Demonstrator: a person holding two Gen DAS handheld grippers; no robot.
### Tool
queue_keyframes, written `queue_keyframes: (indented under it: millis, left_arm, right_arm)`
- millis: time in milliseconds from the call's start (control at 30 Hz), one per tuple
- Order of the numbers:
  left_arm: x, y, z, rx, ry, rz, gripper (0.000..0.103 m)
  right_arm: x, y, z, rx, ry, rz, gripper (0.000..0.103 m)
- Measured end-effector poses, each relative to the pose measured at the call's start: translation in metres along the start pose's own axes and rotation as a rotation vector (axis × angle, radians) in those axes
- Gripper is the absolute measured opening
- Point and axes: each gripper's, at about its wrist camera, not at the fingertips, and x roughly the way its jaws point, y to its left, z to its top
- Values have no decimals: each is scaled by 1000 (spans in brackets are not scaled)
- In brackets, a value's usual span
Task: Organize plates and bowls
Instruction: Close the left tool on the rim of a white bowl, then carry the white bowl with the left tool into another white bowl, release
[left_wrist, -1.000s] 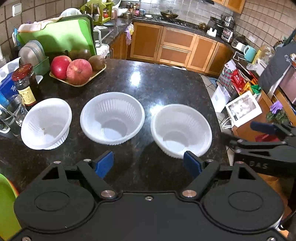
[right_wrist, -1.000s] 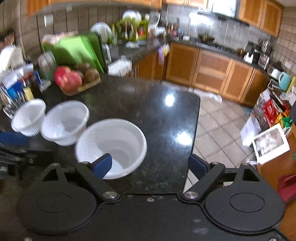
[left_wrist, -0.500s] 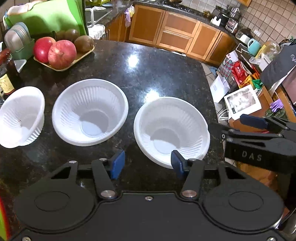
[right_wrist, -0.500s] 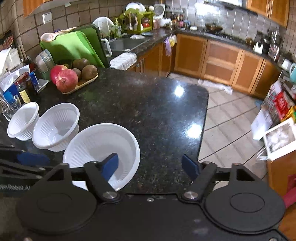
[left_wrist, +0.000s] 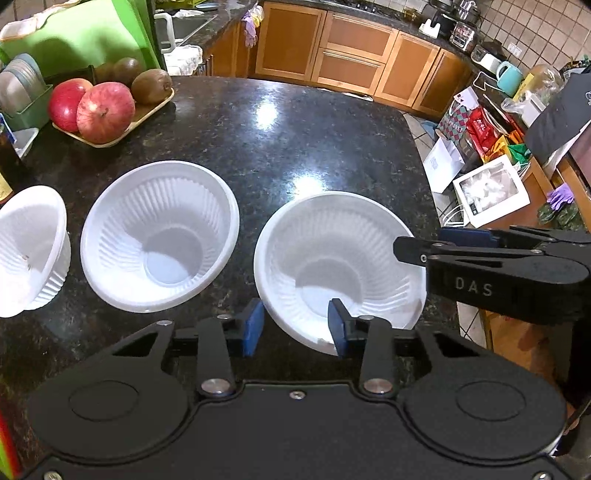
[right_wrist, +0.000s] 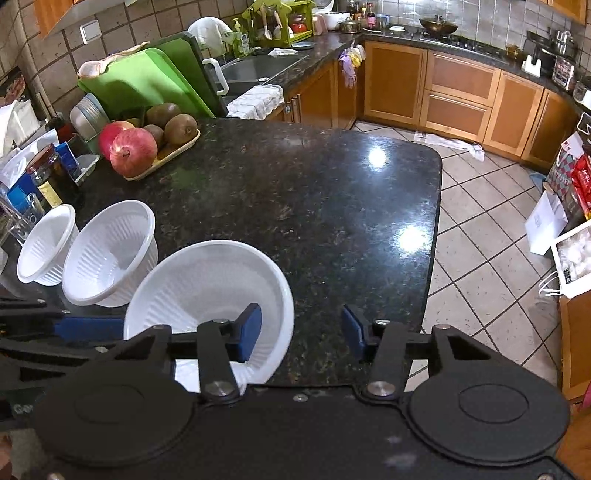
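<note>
Three white ribbed bowls are seen in a row on the dark granite counter (left_wrist: 303, 122). In the left wrist view, the leftmost bowl (left_wrist: 29, 251) is cut by the frame edge, the middle bowl (left_wrist: 159, 236) stands just beside it, and the right bowl (left_wrist: 338, 266) sits nearest the counter's right edge. The left gripper (left_wrist: 295, 325) is held with its blue pads apart, straddling the near rim of the right bowl: one pad lies outside the wall, the other inside. No clamping is shown. The right gripper (left_wrist: 480, 258) is seen from the side here, reaching over the same bowl's right rim.

In the right wrist view, the right gripper (right_wrist: 301, 332) is shown spread wide, its left pad inside the right bowl (right_wrist: 210, 291) and its right pad over bare counter. A fruit tray (right_wrist: 162, 155) at the back left is shown, with a wide stretch of bare granite between it and the bowls. Only this view shows the tiled floor (right_wrist: 480, 236) beyond the counter's rounded right corner.
</note>
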Motion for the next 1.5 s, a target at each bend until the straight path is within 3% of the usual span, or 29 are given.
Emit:
queue_keyframes:
  millis: [133, 200, 267, 333, 1067, 1500]
  left_arm:
    - [3, -5, 1, 14, -11, 27, 36]
    - [4, -6, 2, 16, -7, 25, 34]
    - [6, -6, 4, 18, -5, 22, 33]
    - [8, -7, 5, 18, -1, 23, 30]
    - [5, -8, 6, 53, -16, 28, 22]
    - [-13, 1, -19, 99, -6, 24, 22]
  right_arm:
    - [1, 2, 0, -7, 4, -7, 47]
    - [2, 3, -1, -15, 5, -19, 39]
    - [4, 3, -1, -18, 14, -24, 24]
    - [5, 1, -2, -10, 23, -18, 22]
    - [4, 3, -12, 19, 35, -30, 18]
    - [-15, 29, -42, -11, 47, -28, 18]
